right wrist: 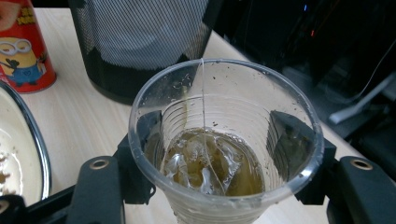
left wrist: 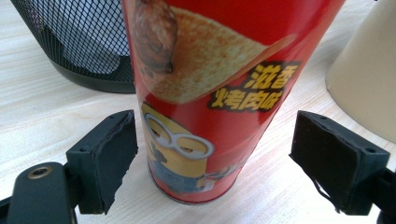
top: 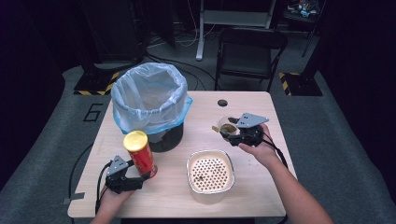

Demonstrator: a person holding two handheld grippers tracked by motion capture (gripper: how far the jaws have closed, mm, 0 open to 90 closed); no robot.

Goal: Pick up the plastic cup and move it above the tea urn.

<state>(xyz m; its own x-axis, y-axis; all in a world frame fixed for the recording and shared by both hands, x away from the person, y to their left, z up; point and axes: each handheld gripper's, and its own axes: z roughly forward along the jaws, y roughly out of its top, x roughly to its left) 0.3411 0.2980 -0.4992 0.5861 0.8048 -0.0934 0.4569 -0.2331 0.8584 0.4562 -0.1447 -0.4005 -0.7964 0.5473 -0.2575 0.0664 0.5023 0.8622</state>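
I am holding the left gripper (left wrist: 212,156) wide open, its black pads (left wrist: 112,156) flanking the tall red crisp can with the yellow lid (top: 140,154) without touching it; the can is standing upright on the pale wooden table (top: 261,186), near its front left. I am clamping the right gripper (right wrist: 224,154) on the clear plastic cup of brownish liquid (right wrist: 219,154), right of the black mesh bin with the blue liner (top: 149,100). The cream perforated strainer basin (top: 210,175) is sitting between both hands; a black folding chair (top: 250,51) is standing beyond.

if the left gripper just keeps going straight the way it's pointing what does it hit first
The red chip can. It stands upright directly between the open jaws of the left gripper, apparently not yet touched. Beyond it is the black mesh bin.
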